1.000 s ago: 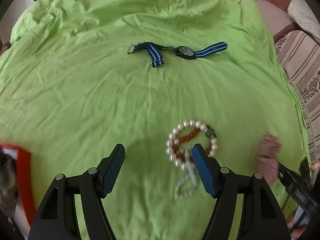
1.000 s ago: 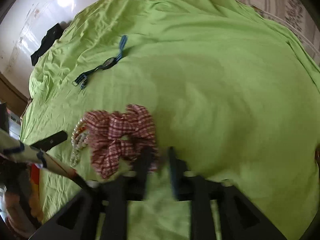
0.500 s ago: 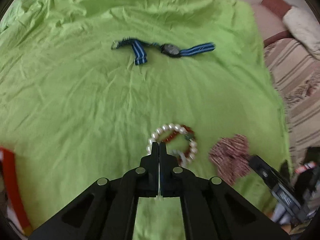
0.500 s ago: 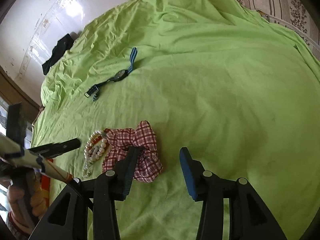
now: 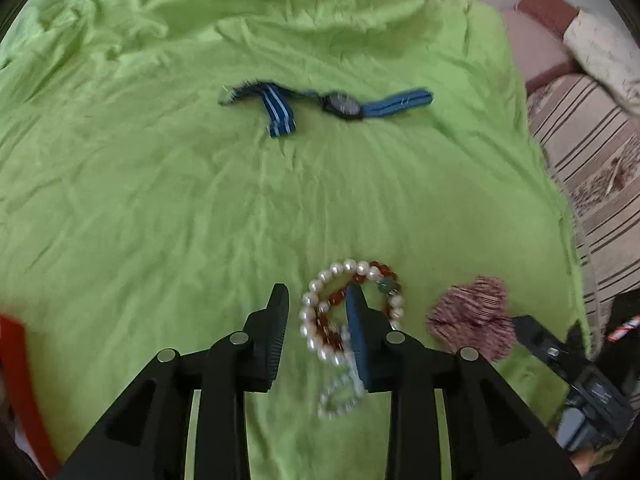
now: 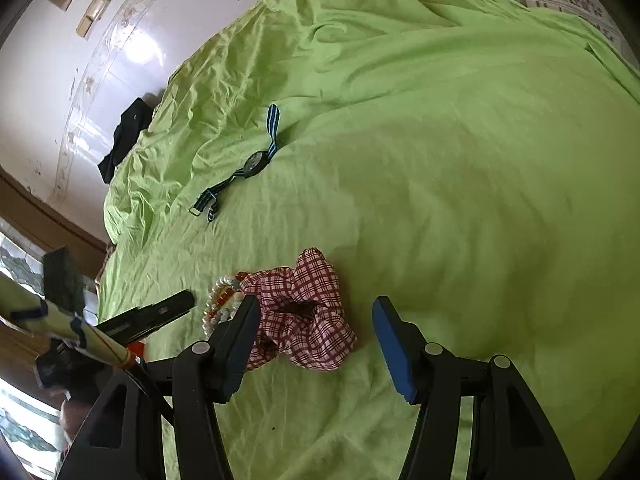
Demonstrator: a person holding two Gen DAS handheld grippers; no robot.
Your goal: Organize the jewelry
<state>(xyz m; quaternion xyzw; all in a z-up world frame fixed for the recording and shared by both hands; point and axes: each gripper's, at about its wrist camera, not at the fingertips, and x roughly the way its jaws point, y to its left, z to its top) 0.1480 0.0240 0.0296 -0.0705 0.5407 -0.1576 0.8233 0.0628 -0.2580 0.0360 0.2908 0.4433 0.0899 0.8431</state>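
A pearl bracelet (image 5: 310, 312) lies tangled with an amber bead bracelet (image 5: 336, 300) and a clear bead bracelet (image 5: 340, 396) on the green sheet (image 5: 160, 200). My left gripper (image 5: 316, 296) hovers over them. Its jaws are opening, and part of the pearl loop lies between them with neither pad pressing it. Beside the bracelets lies a red checked scrunchie (image 6: 304, 308). It sits loose between the jaws of my right gripper (image 6: 316, 308), which are opening. A blue-striped watch (image 5: 340, 104) lies farther back, flat on the sheet.
A striped sofa (image 5: 592, 168) borders the sheet's right side. A black garment (image 6: 124, 136) lies at the far edge by the white wall. A red object (image 5: 20, 360) shows at the left. A hand (image 6: 76, 412) holds the left gripper's handle.
The left gripper went from wide open to shut, then reopened partway over the bracelets. The right gripper's jaws spread apart, leaving the scrunchie lying on the sheet.
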